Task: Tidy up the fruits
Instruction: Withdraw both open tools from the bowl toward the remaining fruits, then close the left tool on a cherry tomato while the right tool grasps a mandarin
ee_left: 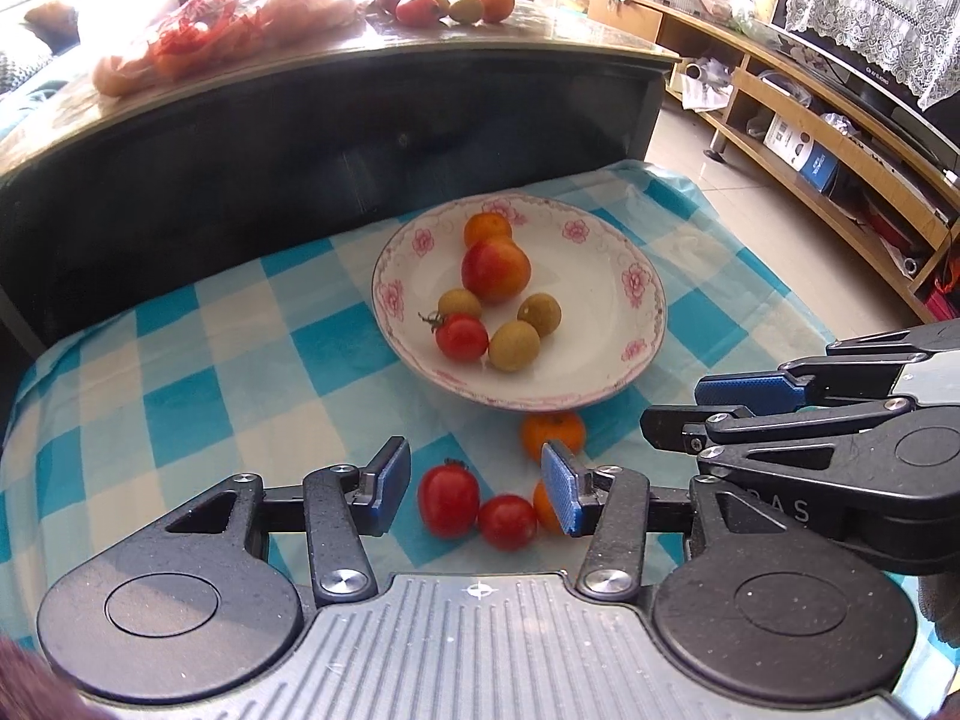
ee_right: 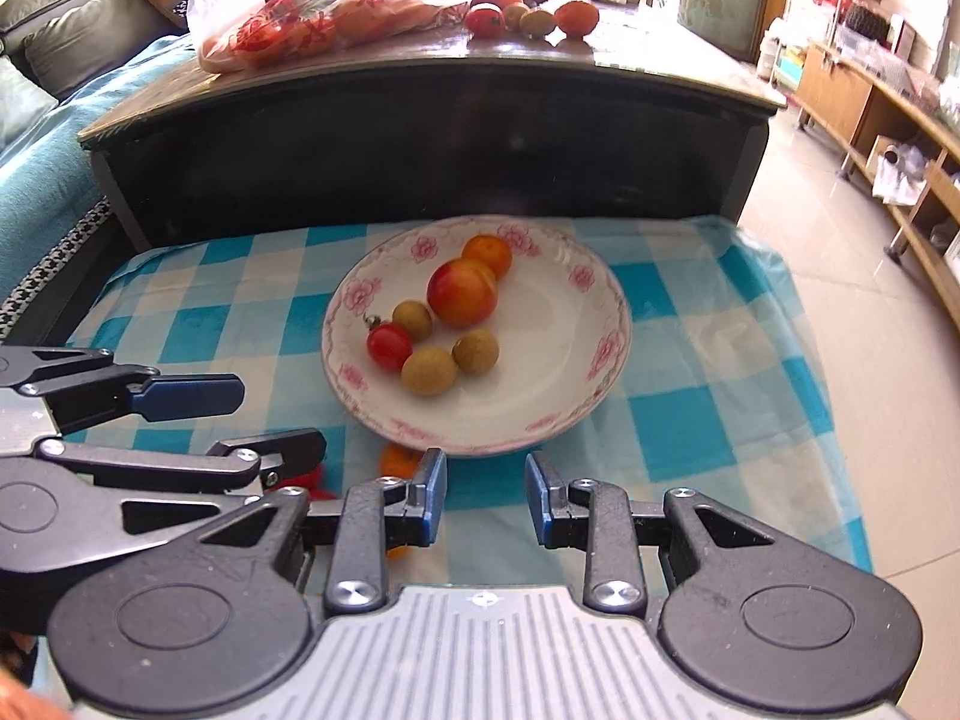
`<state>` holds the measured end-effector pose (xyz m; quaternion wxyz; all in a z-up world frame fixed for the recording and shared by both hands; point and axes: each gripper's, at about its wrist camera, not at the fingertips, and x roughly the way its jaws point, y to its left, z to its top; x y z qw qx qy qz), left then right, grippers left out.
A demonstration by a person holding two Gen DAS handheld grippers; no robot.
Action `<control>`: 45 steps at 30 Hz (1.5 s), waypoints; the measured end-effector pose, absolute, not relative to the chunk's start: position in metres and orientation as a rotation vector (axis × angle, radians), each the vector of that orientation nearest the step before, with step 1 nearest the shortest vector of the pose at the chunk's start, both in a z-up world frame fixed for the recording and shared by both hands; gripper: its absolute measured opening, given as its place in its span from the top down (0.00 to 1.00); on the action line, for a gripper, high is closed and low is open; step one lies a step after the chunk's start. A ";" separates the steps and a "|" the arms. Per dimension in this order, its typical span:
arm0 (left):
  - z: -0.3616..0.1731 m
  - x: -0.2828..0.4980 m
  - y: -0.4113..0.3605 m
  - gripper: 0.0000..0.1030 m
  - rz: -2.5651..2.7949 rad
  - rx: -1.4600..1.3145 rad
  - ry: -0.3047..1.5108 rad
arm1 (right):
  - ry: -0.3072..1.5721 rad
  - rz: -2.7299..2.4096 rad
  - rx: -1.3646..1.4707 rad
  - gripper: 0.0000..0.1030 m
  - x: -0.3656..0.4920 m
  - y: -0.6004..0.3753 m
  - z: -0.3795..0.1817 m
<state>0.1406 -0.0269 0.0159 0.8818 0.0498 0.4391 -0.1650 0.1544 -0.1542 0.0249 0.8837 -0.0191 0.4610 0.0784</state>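
Observation:
A white plate with pink flowers (ee_left: 630,324) (ee_right: 570,324) sits on the blue checked cloth. It holds a peach-like fruit (ee_left: 495,270) (ee_right: 462,291), a small orange (ee_left: 487,227) (ee_right: 487,253), a cherry tomato (ee_left: 461,336) (ee_right: 389,345) and three longans (ee_left: 513,345) (ee_right: 429,371). My left gripper (ee_left: 477,489) is open over two loose cherry tomatoes (ee_left: 448,498) (ee_left: 507,521) in front of the plate. Two small oranges (ee_left: 552,433) (ee_left: 545,504) lie beside them. My right gripper (ee_right: 486,501) is open and empty just before the plate's near rim.
A dark coffee table (ee_left: 360,114) (ee_right: 420,114) stands behind the cloth with more fruit (ee_left: 447,0) (ee_right: 528,12) and a red-printed plastic bag (ee_left: 198,36) (ee_right: 324,18) on top. A wooden TV shelf (ee_left: 840,138) runs along the right. Tiled floor lies right of the cloth.

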 end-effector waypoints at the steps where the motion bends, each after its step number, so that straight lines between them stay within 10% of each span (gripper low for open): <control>1: 0.015 0.139 -0.025 0.44 -0.343 0.098 0.919 | 0.966 0.167 -0.032 0.69 0.153 -0.154 0.024; 45: -0.008 0.154 0.003 0.42 -0.281 0.021 0.996 | 1.136 0.286 0.174 0.66 0.172 -0.136 -0.031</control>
